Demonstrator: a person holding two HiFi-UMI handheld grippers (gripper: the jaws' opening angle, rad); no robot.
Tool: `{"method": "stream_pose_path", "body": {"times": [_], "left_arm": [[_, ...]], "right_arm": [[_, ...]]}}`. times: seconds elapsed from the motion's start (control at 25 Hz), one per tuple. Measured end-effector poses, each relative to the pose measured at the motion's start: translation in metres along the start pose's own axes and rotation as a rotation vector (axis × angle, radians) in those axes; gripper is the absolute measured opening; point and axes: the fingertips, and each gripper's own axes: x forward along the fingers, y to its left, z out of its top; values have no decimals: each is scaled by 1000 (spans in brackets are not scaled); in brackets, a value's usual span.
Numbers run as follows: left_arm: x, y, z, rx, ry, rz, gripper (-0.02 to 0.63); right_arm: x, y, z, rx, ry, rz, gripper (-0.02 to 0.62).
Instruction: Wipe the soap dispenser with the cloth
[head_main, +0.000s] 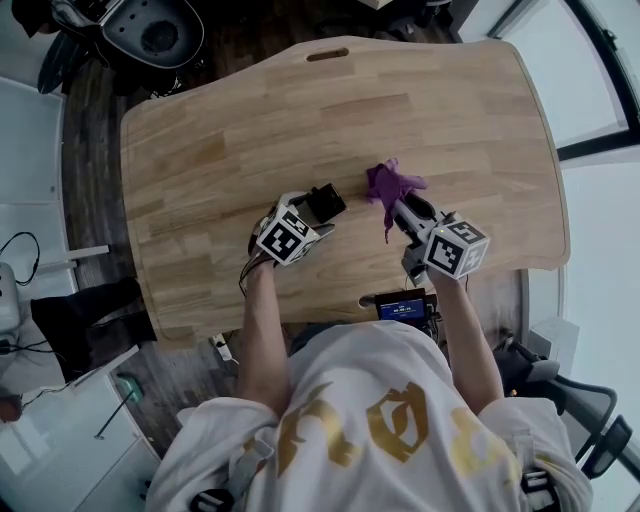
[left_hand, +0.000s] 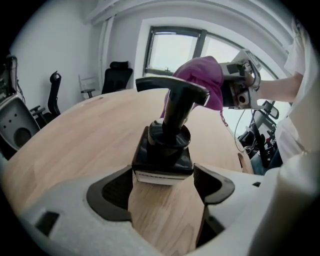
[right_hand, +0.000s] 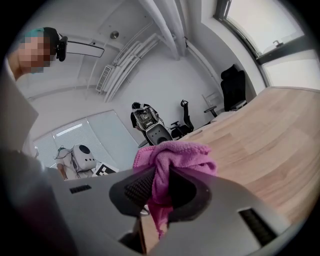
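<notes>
A pale wooden table (head_main: 200, 150) with rounded corners stands in an office with dark flooring and bright windows on the right. Near its middle we see a black plastic soap dispenser (head_main: 325, 203) with a square base and a pump head, standing upright. The left hand-held gripper (head_main: 312, 216) has its jaws on either side of that base, and we judge them pressed against it to steady it. The right hand-held gripper (head_main: 402, 212) is clamped on a bunched purple microfibre cloth (head_main: 392, 185), which sits just right of the dispenser, up against the pump head. We take it that wiping is in hand, at the top. Next, we think, the cloth must be drawn down the neck and around the body while the left side holds firm. A small black device with a blue screen (head_main: 405, 305) lies at the near edge, well apart. The left jaws cover part of the base, putting it out of the cloth's reach
</notes>
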Motion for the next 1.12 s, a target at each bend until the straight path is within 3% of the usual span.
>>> {"method": "stream_pose_path", "body": {"times": [0.28, 0.44, 0.48, 0.56, 0.6, 0.68, 0.88, 1.0, 1.12], "left_arm": [[-49, 8, 27, -130, -250, 88, 354], [-81, 11, 46, -201, -379, 144, 348], [-91, 10, 52, -194, -410, 166, 320], [-110, 9, 61, -159, -461, 230, 134], [-119, 9, 66, -149, -483, 264, 74], [-135, 9, 75, -158, -531, 313, 28], [-163, -6, 99, -238, -631, 270, 9], [-183, -8, 108, -257, -694, 318, 9], [-199, -12, 113, -250, -745, 389, 9]], "right_arm": [[-9, 2, 10, -28, -45, -73, 69], [-12, 19, 18, -26, -66, -23, 71], [-12, 26, 20, -27, -69, 0, 71], [-14, 41, 26, -54, -76, 23, 71], [-16, 48, 30, -82, -78, 23, 71], [-19, 60, 37, -147, -82, 15, 71], [-31, 72, 44, -226, -105, -44, 71], [-37, 77, 44, -276, -114, -85, 71], [-41, 81, 43, -400, -126, -140, 71]]}}
